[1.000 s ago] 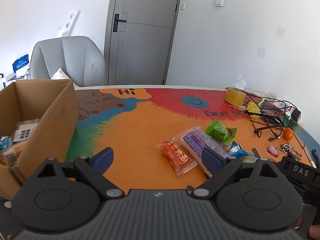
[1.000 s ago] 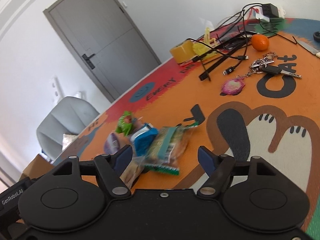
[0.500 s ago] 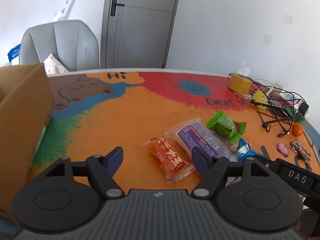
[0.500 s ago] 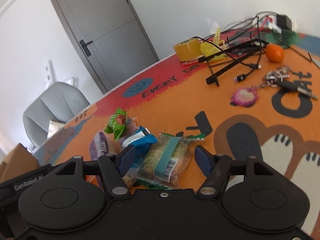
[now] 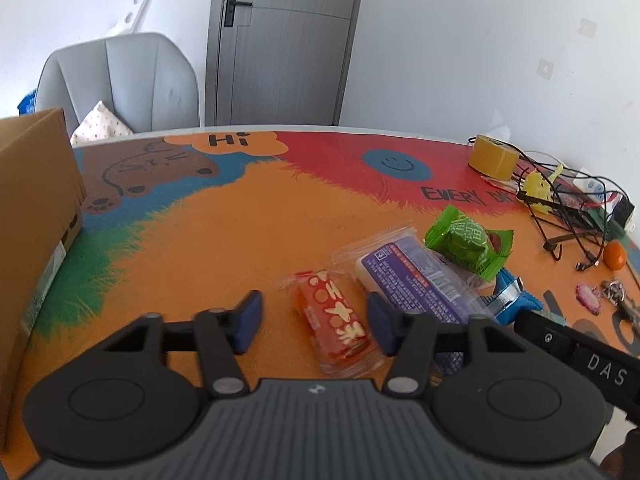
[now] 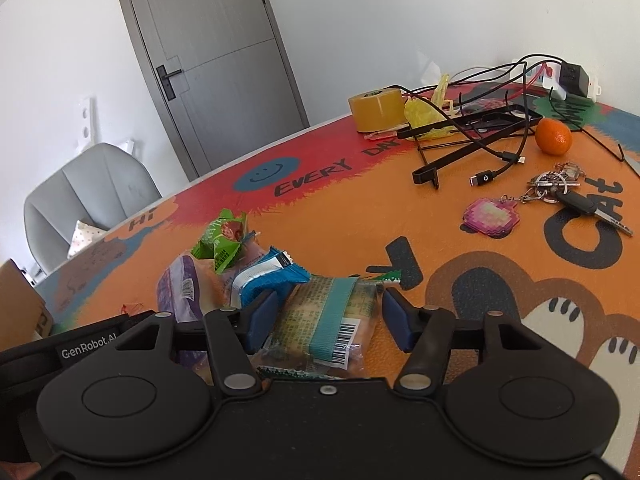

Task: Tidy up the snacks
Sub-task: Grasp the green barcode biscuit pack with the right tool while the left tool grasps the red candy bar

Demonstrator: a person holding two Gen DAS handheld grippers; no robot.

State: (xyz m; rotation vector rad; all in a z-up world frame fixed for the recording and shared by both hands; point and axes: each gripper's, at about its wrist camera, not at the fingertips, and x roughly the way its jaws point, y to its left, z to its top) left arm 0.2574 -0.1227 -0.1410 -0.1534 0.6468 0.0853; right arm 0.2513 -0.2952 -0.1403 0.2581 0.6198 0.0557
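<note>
picking step, judged: cardboard box (image 5: 36, 220) stands at the table's left edge, its inside hidden. left gripper (image 5: 314, 322) is closing around the orange snack packet (image 5: 332, 324), pads not yet touching. right gripper (image 6: 326, 322) is closing around the clear biscuit packet (image 6: 328, 320), likewise ungripped. next: clamp, lift, carry boxward.

Both wrist views look down close, sharing the snack pile (image 5: 420, 280).
</note>
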